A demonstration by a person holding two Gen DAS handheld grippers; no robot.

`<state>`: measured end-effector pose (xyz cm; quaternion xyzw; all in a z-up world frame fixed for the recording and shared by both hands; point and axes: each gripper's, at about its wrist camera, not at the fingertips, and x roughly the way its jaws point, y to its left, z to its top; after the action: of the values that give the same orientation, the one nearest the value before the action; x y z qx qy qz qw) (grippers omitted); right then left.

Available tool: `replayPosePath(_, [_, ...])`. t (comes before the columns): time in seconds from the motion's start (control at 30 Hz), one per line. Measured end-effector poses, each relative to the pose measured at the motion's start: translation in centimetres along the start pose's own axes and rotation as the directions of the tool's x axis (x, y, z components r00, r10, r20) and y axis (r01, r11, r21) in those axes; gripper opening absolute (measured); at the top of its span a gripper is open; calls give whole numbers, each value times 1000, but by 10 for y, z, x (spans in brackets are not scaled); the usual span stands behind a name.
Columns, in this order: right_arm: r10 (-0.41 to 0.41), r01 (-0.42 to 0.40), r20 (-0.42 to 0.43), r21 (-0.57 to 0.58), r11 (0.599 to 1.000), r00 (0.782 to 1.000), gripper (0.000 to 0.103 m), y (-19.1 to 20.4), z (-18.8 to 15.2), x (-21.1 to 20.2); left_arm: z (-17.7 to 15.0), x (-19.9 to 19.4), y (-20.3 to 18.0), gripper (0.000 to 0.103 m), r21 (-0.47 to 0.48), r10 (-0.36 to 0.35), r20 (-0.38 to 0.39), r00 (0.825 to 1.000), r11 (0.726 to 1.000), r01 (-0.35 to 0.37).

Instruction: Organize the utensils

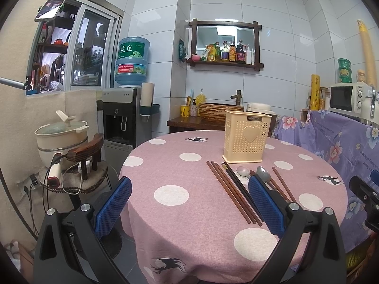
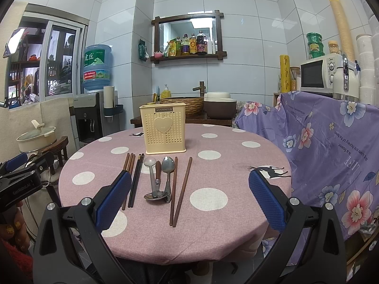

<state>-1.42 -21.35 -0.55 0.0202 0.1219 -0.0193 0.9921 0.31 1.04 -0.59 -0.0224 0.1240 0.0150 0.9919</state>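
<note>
— Where can we pass on the counter (image 2: 236, 213)?
— At three o'clock the cloth lies bare beside the chopsticks (image 2: 181, 189).
— And at twelve?
— The utensil holder (image 2: 165, 131) stands upright, just behind the spoons (image 2: 161, 177); its open top is unobstructed from above.

Cloth, plastic, wood and metal on a kitchen table

A matt, coarse-woven pink tablecloth (image 2: 213, 232) carries a smooth perforated cream plastic holder (image 2: 165, 129), matt brown wooden chopsticks (image 2: 181, 190) and dull-shining metal spoons (image 2: 168, 165); the far wall tiles (image 2: 248, 23) look glossy.
</note>
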Motion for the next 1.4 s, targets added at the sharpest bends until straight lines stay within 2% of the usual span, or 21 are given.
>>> replayPosePath(1.0, [4, -4, -8, -2, 1000, 1000, 98, 3, -2, 1, -2, 3, 3, 98, -3, 7, -15, 1000, 1000, -7])
replayPosePath(1.27, [-1, 1, -24, -10, 1000, 1000, 98, 4, -5, 5, -3, 9, 5, 98, -20, 0, -61, 998, 1000, -1])
replayPosePath(1.4, [-31, 31, -50, -8, 999, 998, 98, -4, -4, 16, -2, 18, 7, 98, -28, -16, -96, 995, 1000, 14])
